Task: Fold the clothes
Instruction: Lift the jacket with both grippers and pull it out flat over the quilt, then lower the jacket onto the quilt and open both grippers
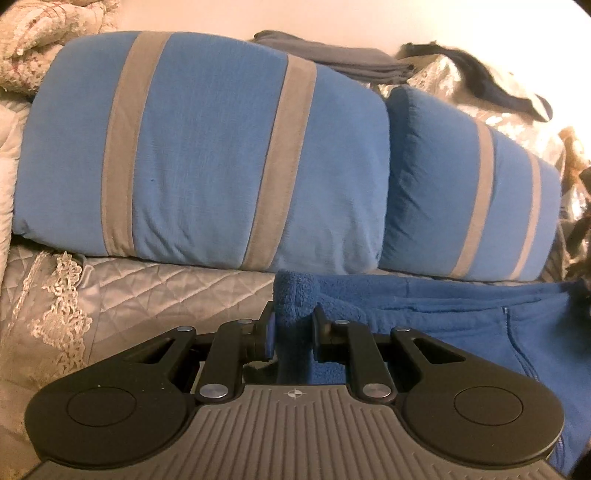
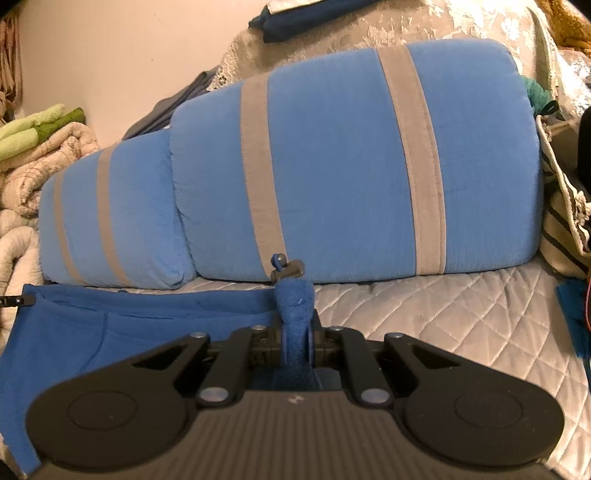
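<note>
A plain wall (image 1: pixel 332 18) fills the top of my left view. Below it, two blue cushions (image 1: pixel 207 147) with grey stripes lean across the middle, over a quilted grey cover (image 2: pixel 424 314). Folded quilts (image 2: pixel 40 162) pile at the left of my right view. The blue fleece (image 1: pixel 443 325) lies low in both frames. My left hand-held gripper (image 1: pixel 293 332) pinches its edge; my right hand-held gripper (image 2: pixel 297 332) clamps a bunched corner beside the zip pull (image 2: pixel 284 267).
</note>
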Motion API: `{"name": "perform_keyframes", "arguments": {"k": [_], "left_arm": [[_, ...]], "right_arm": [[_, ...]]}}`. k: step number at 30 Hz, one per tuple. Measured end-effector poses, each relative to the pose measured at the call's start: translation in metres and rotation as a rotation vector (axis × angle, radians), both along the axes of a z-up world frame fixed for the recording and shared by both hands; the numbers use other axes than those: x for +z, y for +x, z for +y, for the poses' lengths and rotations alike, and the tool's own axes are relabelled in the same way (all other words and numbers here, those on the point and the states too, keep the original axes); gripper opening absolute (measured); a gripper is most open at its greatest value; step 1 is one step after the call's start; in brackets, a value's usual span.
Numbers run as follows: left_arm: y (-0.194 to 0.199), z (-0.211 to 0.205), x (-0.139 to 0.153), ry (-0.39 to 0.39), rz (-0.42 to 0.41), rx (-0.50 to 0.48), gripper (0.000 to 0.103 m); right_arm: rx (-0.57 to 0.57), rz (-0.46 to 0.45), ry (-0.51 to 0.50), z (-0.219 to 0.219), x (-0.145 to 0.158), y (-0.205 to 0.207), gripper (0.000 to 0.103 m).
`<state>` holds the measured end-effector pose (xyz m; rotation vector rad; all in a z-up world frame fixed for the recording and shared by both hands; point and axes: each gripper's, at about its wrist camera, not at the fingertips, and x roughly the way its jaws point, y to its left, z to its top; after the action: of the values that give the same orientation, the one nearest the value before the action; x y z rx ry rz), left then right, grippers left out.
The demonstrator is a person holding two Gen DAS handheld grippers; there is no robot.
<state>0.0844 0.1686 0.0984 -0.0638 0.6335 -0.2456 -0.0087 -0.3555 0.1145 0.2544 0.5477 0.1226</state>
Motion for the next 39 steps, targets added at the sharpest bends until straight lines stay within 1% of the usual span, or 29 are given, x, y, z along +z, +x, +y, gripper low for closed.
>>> {"name": "perform_keyframes", "arguments": {"k": [8, 12, 15, 17, 19, 21, 22, 23, 24, 25, 26, 27, 28, 29, 32, 33, 34, 36, 39], "left_arm": [[0.052, -0.009, -0.036, 0.056, 0.096, 0.041, 0.018], [0.073, -0.015, -0.057, 0.090, 0.148, 0.059, 0.018], [0.083, -0.020, -0.074, 0.111, 0.182, 0.068, 0.018], [0.088, -0.021, -0.084, 0.121, 0.199, 0.068, 0.018], [0.090, -0.022, -0.092, 0.115, 0.225, 0.070, 0.019], [0.092, -0.023, -0.096, 0.101, 0.266, 0.068, 0.022], [0.092, -0.022, -0.096, 0.097, 0.281, 0.063, 0.024], [0.092, -0.021, -0.095, 0.097, 0.288, 0.067, 0.027], [0.089, -0.018, -0.090, 0.091, 0.288, 0.087, 0.034], [0.087, -0.016, -0.085, 0.084, 0.286, 0.109, 0.041], [0.084, -0.013, -0.079, 0.076, 0.284, 0.131, 0.043], [0.080, -0.013, -0.072, 0.061, 0.274, 0.135, 0.048], [0.075, -0.013, -0.065, 0.044, 0.262, 0.135, 0.051], [0.069, -0.015, -0.056, 0.032, 0.241, 0.121, 0.051], [0.052, -0.039, -0.033, 0.044, 0.192, 0.057, 0.054], [0.046, -0.047, -0.026, 0.048, 0.176, 0.036, 0.058], [0.042, -0.060, -0.022, 0.059, 0.171, 0.007, 0.061], [0.035, -0.087, -0.015, 0.082, 0.167, -0.052, 0.063], [0.039, -0.123, -0.021, 0.058, 0.206, -0.077, 0.066]], "right_arm": [[-0.022, 0.064, -0.041, 0.003, -0.022, 0.050, 0.010], [-0.023, 0.122, -0.082, 0.007, -0.041, 0.075, 0.010], [-0.023, 0.157, -0.109, 0.012, -0.056, 0.089, 0.010], [-0.027, 0.176, -0.109, 0.014, -0.066, 0.094, 0.010], [-0.027, 0.187, -0.116, 0.016, -0.073, 0.097, 0.010], [-0.024, 0.197, -0.139, 0.020, -0.076, 0.098, 0.012], [-0.022, 0.201, -0.159, 0.023, -0.076, 0.098, 0.025], [-0.031, 0.203, -0.195, 0.026, -0.074, 0.096, 0.045], [-0.036, 0.207, -0.233, 0.031, -0.071, 0.096, 0.053], [-0.040, 0.212, -0.270, 0.034, -0.068, 0.094, 0.071], [-0.042, 0.208, -0.293, 0.037, -0.063, 0.090, 0.086], [-0.044, 0.202, -0.314, 0.039, -0.058, 0.087, 0.090], [-0.036, 0.191, -0.306, 0.041, -0.051, 0.081, 0.092], [-0.026, 0.178, -0.293, 0.043, -0.044, 0.076, 0.094], [0.000, 0.131, -0.236, 0.055, -0.023, 0.059, 0.098], [0.022, 0.122, -0.212, 0.061, -0.017, 0.056, 0.098], [0.045, 0.115, -0.187, 0.067, -0.012, 0.053, 0.098], [0.085, 0.122, -0.153, 0.088, -0.006, 0.052, 0.099], [0.113, 0.148, -0.111, 0.120, -0.005, 0.062, 0.099]]}}
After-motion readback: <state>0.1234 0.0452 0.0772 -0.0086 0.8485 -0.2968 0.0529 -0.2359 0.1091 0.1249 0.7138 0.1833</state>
